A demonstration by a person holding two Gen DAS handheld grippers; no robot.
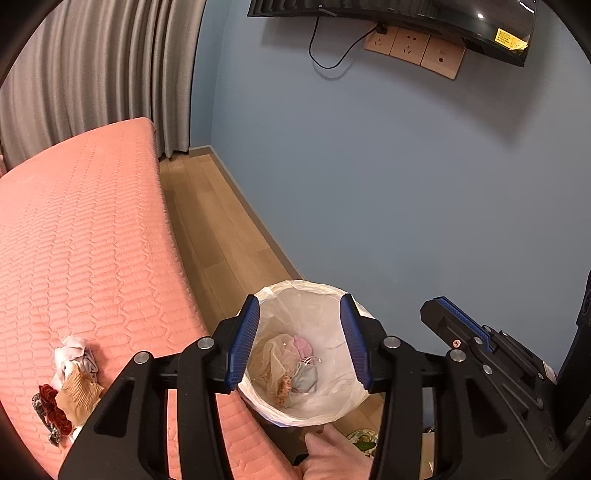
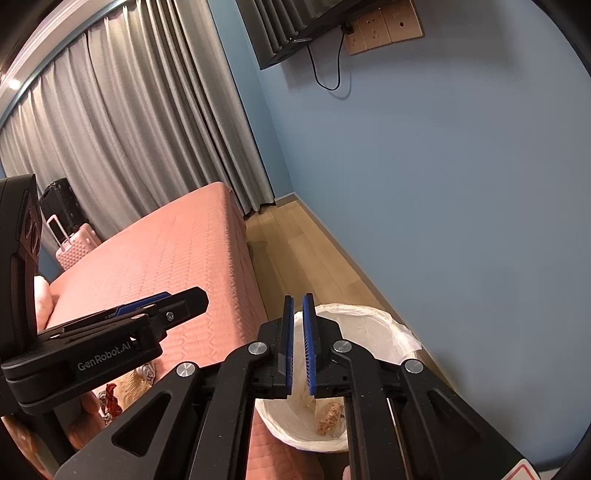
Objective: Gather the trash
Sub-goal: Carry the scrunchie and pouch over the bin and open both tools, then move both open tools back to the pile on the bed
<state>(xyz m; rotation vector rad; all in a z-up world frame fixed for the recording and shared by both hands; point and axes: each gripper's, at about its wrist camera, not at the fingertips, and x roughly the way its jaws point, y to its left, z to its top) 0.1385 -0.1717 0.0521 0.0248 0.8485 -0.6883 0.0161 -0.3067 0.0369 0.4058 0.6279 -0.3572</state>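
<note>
A trash bin (image 1: 332,295) lined with a white bag stands on the floor beside the bed and holds several crumpled scraps (image 1: 295,369). My left gripper (image 1: 301,343) is open and empty, hovering right above the bin. A pile of trash (image 1: 70,380), white, tan and red scraps, lies on the pink bed to the left. In the right wrist view my right gripper (image 2: 298,345) is nearly shut with nothing between the pads, above the bin (image 2: 369,321). The trash pile (image 2: 125,387) shows partly behind the left gripper (image 2: 173,306).
The pink quilted bed (image 1: 92,240) fills the left. A strip of wood floor (image 1: 221,229) runs between bed and blue wall (image 1: 406,184). Grey curtains hang at the back. Suitcases (image 2: 74,243) stand beyond the bed. A TV (image 1: 406,14) and sockets are on the wall.
</note>
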